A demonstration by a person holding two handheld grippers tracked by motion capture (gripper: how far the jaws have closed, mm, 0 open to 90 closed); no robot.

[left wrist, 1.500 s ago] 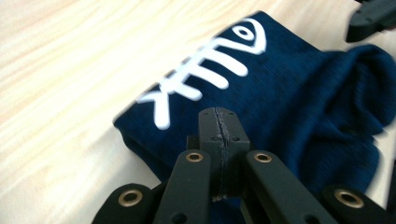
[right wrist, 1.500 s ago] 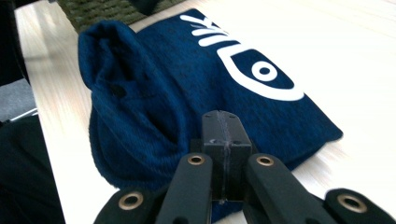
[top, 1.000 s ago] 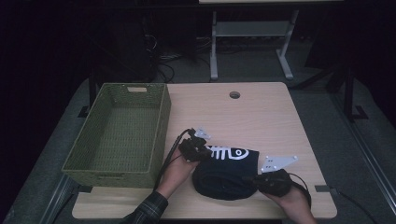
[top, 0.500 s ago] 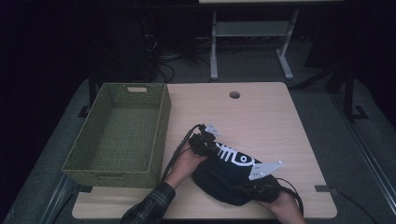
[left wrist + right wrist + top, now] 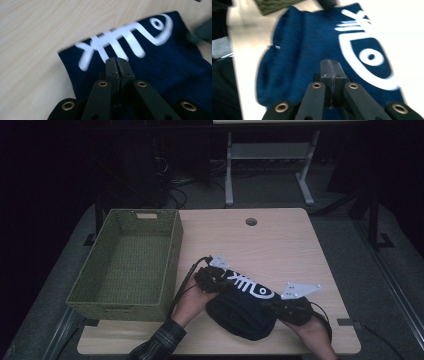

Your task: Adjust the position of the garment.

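Both grippers, left (image 5: 214,279) and right (image 5: 290,309), are pinched tight on the blue cloth (image 5: 240,312) (fish-bone print up) on the table (image 5: 280,240) beside the basket (image 5: 125,265). Lift together so it stays flat.

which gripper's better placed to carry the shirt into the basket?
Left. The left gripper sits at the navy shirt's end nearest the green basket; the right gripper is at the far end.

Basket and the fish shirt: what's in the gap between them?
In the high view, between the green basket and the navy fish shirt lie the left claw's black cable, the person's left hand and bare table.
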